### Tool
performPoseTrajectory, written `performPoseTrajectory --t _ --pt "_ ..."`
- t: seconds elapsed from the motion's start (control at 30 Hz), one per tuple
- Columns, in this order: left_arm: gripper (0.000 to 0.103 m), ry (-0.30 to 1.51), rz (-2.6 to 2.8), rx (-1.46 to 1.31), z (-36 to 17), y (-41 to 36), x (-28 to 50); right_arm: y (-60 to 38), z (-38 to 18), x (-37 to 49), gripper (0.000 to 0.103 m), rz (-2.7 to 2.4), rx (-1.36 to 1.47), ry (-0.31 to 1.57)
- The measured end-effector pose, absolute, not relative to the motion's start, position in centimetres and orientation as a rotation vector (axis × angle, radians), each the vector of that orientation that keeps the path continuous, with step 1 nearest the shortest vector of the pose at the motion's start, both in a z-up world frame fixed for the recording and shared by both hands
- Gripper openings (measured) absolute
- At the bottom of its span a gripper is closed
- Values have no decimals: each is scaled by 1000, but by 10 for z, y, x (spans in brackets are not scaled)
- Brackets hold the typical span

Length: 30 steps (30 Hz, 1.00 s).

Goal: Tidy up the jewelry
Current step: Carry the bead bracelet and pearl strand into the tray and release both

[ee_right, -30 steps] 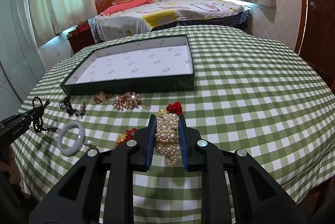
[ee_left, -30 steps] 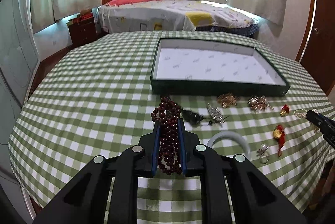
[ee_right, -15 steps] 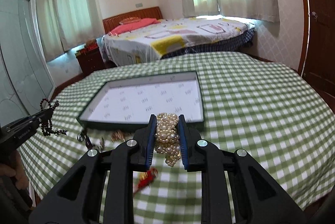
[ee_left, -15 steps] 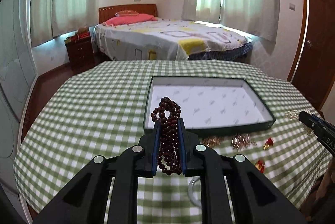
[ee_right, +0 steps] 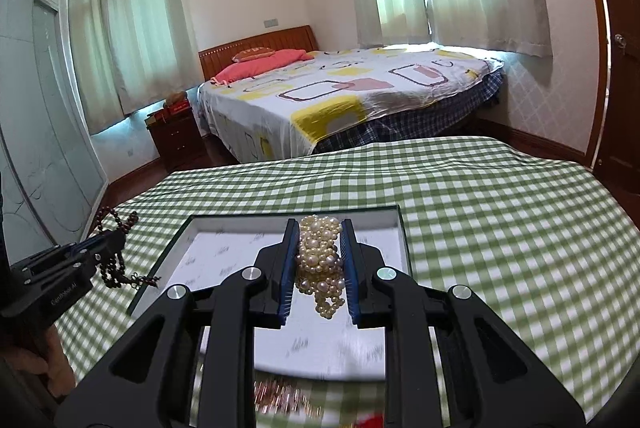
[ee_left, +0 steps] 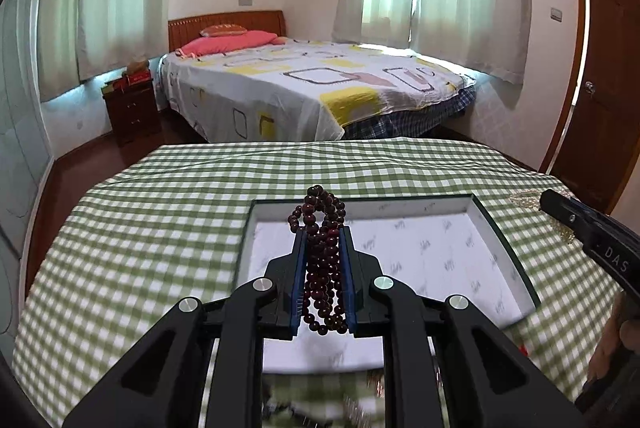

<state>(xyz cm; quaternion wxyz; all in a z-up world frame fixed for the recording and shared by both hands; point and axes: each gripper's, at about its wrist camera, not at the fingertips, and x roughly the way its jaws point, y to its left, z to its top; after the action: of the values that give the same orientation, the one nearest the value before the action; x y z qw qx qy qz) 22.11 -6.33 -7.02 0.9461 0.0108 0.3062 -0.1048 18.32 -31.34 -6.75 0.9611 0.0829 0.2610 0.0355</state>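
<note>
Left wrist view: the left gripper is clamped on a dark red bead strand, hanging over the tray at 12 o'clock. The right gripper pinches a pearl bracelet above the same tray. Both pieces look light, limp and slippery; bunched middles likely grip best.

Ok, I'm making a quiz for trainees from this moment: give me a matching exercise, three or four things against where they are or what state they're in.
Things:
1. dark red bead string
2. pearl bracelet
3. tray
4. pink pillow

States or places:
a. on the bed
b. clamped in the right gripper
c. on the checked cloth, nothing lying in its visible part
d. clamped in the left gripper

Pairs: 1-d, 2-b, 3-c, 4-a
</note>
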Motion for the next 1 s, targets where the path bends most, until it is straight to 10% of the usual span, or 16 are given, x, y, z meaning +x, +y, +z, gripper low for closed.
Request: performPoseTrajectory --t 0.77,1.0 --pt "17 988 -258 28 -161 -122 354 -326 -154 321 21 55 163 871" --pt "43 1026 -261 -9 -167 -120 357 -328 -159 329 42 56 163 915"
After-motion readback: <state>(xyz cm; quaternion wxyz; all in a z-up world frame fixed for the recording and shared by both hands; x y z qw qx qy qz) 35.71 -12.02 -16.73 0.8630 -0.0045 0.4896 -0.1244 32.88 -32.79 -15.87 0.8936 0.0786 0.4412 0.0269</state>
